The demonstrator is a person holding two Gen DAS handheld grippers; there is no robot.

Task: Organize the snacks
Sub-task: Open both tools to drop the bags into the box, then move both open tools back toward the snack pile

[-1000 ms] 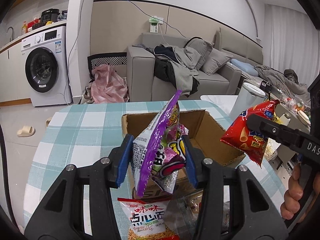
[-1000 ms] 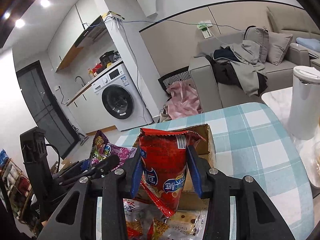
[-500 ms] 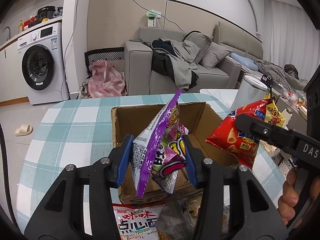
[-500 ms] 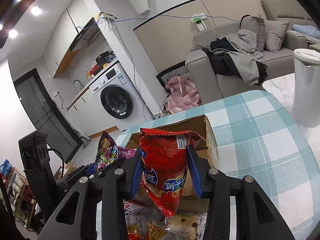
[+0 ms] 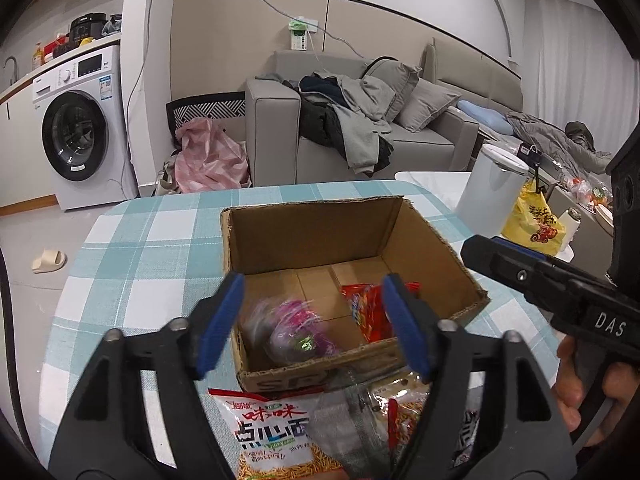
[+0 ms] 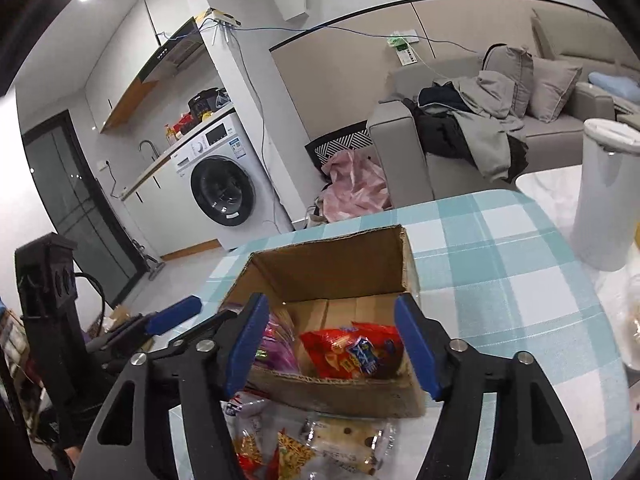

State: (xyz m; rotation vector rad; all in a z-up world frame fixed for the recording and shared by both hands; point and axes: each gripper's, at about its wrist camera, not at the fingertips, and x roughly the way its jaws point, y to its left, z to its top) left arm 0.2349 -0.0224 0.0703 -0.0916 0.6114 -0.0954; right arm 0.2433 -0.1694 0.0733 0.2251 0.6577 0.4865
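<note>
Now both hand-held grippers, left [image 5: 310, 322] and right [image 6: 334, 344], are opening with nothing between the jaws; the purple bag [image 5: 294, 332] and red bag [image 6: 354, 354] are dropped in the box [image 5: 316, 224]. Next, a pack [image 5: 266, 430] at 6 o'clock is to be grasped; Chinese print is seen, "DAS" at 3 o'clock.

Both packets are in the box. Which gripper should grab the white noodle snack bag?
Left, probably: the white noodle snack bag lies directly under the opening, empty left gripper; the right gripper is above other packets.
</note>
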